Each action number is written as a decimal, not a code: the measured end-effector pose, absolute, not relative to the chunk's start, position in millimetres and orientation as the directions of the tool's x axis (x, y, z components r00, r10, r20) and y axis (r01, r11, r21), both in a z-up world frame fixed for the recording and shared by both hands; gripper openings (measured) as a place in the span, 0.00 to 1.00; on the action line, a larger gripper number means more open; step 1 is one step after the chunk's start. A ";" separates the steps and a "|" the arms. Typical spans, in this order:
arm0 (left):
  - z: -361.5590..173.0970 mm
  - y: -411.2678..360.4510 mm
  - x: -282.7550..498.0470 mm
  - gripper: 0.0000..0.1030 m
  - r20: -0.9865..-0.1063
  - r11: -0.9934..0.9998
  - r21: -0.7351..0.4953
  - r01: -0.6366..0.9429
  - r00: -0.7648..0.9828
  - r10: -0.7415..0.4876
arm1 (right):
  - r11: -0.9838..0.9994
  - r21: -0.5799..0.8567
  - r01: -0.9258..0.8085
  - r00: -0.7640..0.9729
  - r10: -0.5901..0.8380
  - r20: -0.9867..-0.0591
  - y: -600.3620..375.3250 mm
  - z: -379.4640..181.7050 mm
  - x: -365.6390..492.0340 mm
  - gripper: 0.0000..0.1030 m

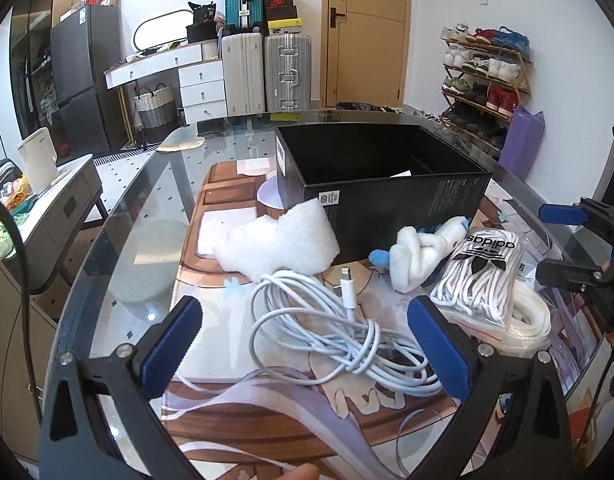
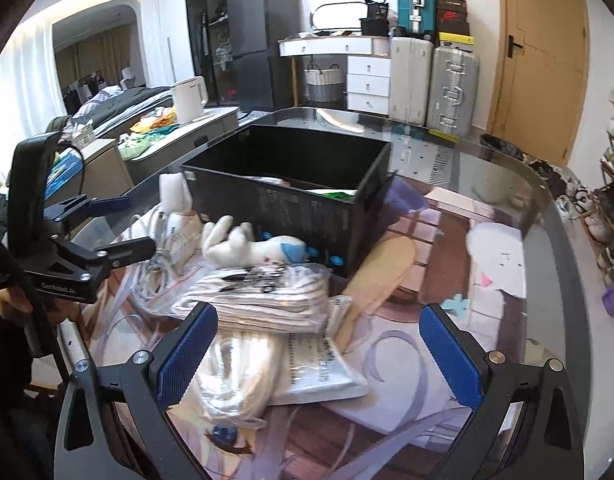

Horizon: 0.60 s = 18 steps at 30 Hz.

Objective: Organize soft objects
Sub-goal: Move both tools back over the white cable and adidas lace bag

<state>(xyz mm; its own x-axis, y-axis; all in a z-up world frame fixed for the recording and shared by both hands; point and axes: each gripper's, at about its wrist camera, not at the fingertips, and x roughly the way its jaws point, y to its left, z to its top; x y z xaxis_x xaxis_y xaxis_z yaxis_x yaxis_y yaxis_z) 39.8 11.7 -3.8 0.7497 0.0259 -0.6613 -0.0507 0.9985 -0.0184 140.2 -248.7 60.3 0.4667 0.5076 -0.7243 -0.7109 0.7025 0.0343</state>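
Glass tops the bench (image 1: 119, 248), with a printed mat (image 1: 267, 412) spread across it and suitcases, a white dresser and a shoe rack along the far wall. From the left wrist view, the left gripper (image 1: 303, 344) hangs just above the bench with its blue-padded fingers (image 1: 171, 344) spread wide and nothing between them; the coiled white charging cable (image 1: 327, 328) lies on the mat directly ahead, in line with the gap. Beyond the cable sits a piece of white foam (image 1: 279, 244), resting against the near wall of the open black box (image 1: 391, 184). To the right of the foam lies a white plush toy (image 1: 419, 252) with blue parts, and beside it a clear bag of white laces (image 1: 479, 276) with an Adidas label, partly on top of a second bag of flat white cord (image 1: 531, 320). At the right edge the right gripper (image 1: 563, 240) shows, its fingers parted. From the right wrist view, the right gripper (image 2: 319, 356) is likewise wide and empty, hovering over the stacked bags (image 2: 267, 304). The plush toy (image 2: 251, 248) lies against the black box (image 2: 291, 184), and the left gripper (image 2: 123, 224) appears at the left, parted above the cable (image 2: 155, 256).
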 end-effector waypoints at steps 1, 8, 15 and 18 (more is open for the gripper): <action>-4.3 11.6 39.4 1.00 -0.662 0.998 -0.013 -0.054 0.749 0.032 | 0.696 0.036 -0.717 0.464 0.515 -0.721 -246.9 61.1 138.3 0.99; -5.3 17.9 38.7 1.00 -0.677 0.996 -0.036 -0.079 0.735 0.033 | 0.670 0.058 -0.740 0.432 0.540 -0.722 -235.9 59.1 133.1 0.99; -11.9 22.2 40.3 1.00 -0.705 0.993 -0.082 -0.084 0.709 0.002 | 0.651 0.087 -0.754 0.406 0.567 -0.717 -226.0 58.2 130.7 0.99; -15.7 24.9 42.6 1.00 -0.722 0.991 -0.102 -0.091 0.692 -0.010 | 0.656 0.101 -0.748 0.410 0.577 -0.706 -221.4 58.5 131.7 0.99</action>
<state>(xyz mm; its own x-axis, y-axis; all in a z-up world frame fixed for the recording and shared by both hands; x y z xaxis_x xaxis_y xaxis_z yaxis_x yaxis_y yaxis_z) 42.6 24.9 -15.7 0.6918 -0.0103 -0.7221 -0.0914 0.9906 -0.1017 131.7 -221.4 58.5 0.4103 0.5769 -0.7063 -0.7478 0.6561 0.1014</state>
